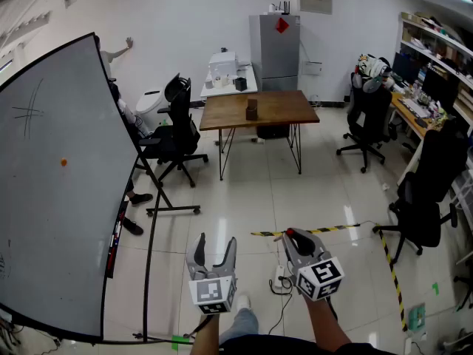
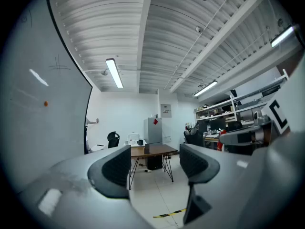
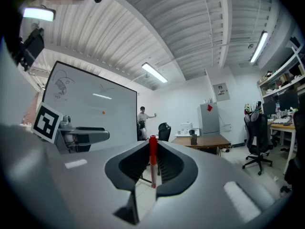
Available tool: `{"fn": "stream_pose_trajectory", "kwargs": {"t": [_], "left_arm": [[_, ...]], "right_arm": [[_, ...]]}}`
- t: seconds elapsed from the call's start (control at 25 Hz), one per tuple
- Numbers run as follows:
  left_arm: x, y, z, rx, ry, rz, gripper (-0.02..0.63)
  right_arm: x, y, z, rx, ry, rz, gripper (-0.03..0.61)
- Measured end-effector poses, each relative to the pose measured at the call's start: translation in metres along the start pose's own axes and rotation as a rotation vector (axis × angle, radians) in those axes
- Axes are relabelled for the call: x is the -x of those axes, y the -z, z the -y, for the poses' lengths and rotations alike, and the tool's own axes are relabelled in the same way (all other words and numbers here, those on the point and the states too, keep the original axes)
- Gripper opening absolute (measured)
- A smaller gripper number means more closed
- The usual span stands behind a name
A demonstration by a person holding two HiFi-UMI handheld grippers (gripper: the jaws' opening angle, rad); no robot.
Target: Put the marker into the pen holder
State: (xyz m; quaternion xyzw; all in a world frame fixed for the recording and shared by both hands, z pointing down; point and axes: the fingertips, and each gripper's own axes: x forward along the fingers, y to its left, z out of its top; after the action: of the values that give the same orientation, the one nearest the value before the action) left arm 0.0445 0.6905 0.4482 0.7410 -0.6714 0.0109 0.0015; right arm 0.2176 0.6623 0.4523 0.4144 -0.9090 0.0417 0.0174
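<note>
A red marker (image 3: pixel 153 157) stands upright between the pads of my right gripper (image 3: pixel 153 165), which is shut on it. In the head view the right gripper (image 1: pixel 293 238) is low at centre, with the marker's red tip (image 1: pixel 290 233) showing at its jaws. My left gripper (image 1: pixel 215 248) is just to its left, open and empty, and the floor shows through the gap between its pads (image 2: pixel 116 168). The dark pen holder (image 1: pixel 252 109) stands far ahead on the brown table (image 1: pixel 277 113), and it is also small in the right gripper view as the pen holder (image 3: pixel 193 140).
A large whiteboard (image 1: pixel 52 191) on a wheeled stand fills the left. Black office chairs (image 1: pixel 174 132) (image 1: pixel 368 113) (image 1: pixel 429 191) flank the table. A grey fridge (image 1: pixel 275 50) stands behind it. Yellow-black tape (image 1: pixel 310 231) and a cable (image 1: pixel 279 279) lie on the tiled floor. A person (image 3: pixel 142 120) stands by the board.
</note>
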Motion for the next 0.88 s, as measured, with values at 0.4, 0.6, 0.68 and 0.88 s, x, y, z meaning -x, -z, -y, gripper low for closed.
{"fn": "stream_pose_trajectory", "kwargs": {"t": [0.4,0.6,0.68,0.88], "left_arm": [[-0.152,-0.016,-0.123,0.019,0.032,0.04,0.321],[-0.202,-0.003,-0.152,0.059,0.023,0.008,0.321],[-0.214,0.006,-0.154,0.054,0.028,-0.023,0.321],[-0.274,0.018,-0.162,0.07,0.061,-0.017,0.321]], "right_arm": [[-0.19,-0.044,0.004,0.061,0.017,0.018,0.046],[-0.243,-0.032,0.012,0.062,-0.006,-0.032,0.046],[-0.256,-0.027,0.022,0.052,0.003,-0.045,0.046],[-0.311,-0.027,0.06,0.058,0.021,-0.039,0.048]]}}
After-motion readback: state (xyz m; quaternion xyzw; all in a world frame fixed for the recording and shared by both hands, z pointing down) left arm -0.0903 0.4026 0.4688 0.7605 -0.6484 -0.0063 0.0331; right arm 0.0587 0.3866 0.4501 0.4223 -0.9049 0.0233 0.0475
